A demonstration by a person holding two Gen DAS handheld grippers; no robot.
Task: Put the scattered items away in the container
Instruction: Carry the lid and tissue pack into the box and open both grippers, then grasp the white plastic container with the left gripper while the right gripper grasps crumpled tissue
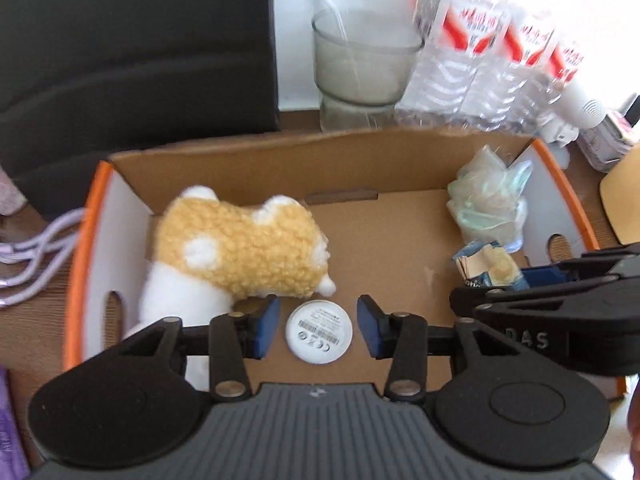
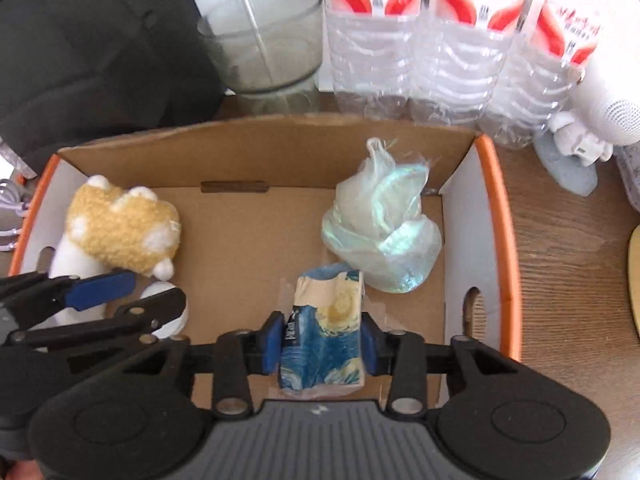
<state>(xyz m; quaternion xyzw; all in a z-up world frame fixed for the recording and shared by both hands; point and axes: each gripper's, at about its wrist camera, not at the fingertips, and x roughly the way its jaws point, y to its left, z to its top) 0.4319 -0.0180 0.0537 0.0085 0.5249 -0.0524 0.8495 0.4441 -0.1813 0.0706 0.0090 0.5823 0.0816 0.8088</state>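
Note:
An open cardboard box (image 1: 248, 148) with orange rim holds a yellow-and-white plush toy (image 1: 236, 248) at its left, a pale crumpled plastic bag (image 1: 488, 200) at its right, and a round white disc (image 1: 319, 332) on the floor near the front. My left gripper (image 1: 319, 327) is open, its blue pads either side of the disc, not touching it. My right gripper (image 2: 323, 343) is shut on a blue-and-yellow tissue pack (image 2: 326, 332), held inside the box (image 2: 256, 136) in front of the bag (image 2: 380, 220). The plush (image 2: 120, 228) shows at left there.
Behind the box stand a glass bowl (image 1: 364, 60), several clear water bottles with red labels (image 1: 480, 60) and a black case (image 1: 136, 48). White cables (image 1: 36, 256) lie left of the box. A white figurine (image 2: 576, 140) and wooden tabletop (image 2: 568, 248) lie to the right.

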